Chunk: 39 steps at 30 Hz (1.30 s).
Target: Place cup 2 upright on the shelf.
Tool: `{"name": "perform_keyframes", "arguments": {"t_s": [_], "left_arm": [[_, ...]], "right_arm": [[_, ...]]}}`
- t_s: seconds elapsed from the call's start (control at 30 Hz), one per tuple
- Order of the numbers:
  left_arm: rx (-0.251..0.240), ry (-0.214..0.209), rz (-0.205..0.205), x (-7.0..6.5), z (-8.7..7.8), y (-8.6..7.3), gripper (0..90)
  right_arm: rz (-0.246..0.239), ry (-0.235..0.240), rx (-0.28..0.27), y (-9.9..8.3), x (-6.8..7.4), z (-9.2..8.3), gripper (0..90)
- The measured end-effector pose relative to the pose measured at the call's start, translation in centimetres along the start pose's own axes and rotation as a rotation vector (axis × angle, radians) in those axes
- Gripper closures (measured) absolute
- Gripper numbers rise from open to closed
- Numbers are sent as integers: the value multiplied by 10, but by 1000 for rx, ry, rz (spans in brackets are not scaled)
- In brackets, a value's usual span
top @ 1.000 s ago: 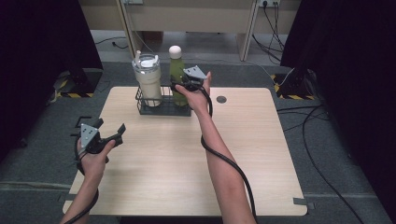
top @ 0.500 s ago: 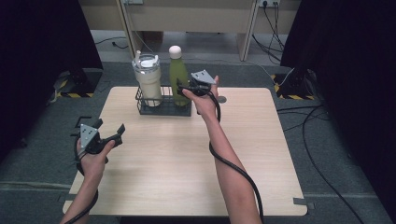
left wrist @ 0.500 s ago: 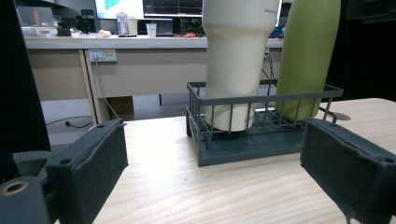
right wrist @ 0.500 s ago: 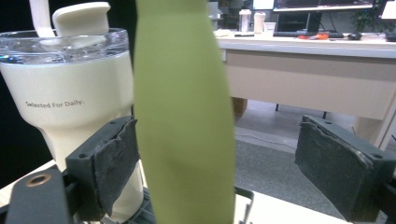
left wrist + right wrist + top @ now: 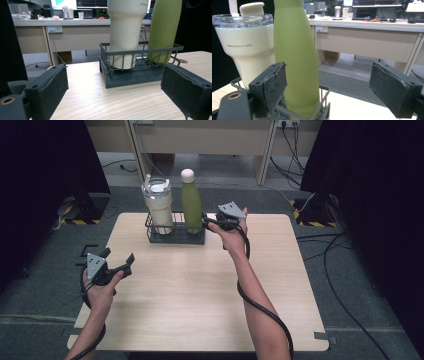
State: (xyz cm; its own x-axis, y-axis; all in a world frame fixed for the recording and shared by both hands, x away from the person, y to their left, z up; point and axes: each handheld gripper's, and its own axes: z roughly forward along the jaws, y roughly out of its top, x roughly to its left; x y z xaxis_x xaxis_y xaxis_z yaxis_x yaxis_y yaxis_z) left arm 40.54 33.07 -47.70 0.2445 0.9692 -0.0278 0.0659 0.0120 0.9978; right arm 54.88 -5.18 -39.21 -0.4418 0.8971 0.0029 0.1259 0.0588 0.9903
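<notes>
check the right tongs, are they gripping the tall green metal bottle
No, the right tongs stand open beside the tall green metal bottle, with only one pad in front of it.

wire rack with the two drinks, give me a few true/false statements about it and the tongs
1. The green bottle and the cream tumbler both stand upright in the wire rack. True.
2. The right tongs are shut on the green bottle. False: their jaws are open, close beside it.
3. The left tongs are open, well apart from the rack. True.
4. The tumbler has no lid. False: it has a clear lid with a straw.
5. The rack sits at the table's near edge. False: it is at the far edge.
</notes>
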Motion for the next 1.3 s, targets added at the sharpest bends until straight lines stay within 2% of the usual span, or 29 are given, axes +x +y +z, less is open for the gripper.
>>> {"name": "perform_keyframes", "arguments": {"t_s": [0.4,0.83,1.3], "left_arm": [[8,-3,2,-3,1,-2,64],[14,-4,8,-5,1,-3,64],[16,-3,11,-5,1,-4,64]], "right_arm": [[6,-20,-19,-3,-22,-32,146],[6,-65,-28,-12,-48,-64,148],[27,-96,-23,-31,-63,-99,149]]}}
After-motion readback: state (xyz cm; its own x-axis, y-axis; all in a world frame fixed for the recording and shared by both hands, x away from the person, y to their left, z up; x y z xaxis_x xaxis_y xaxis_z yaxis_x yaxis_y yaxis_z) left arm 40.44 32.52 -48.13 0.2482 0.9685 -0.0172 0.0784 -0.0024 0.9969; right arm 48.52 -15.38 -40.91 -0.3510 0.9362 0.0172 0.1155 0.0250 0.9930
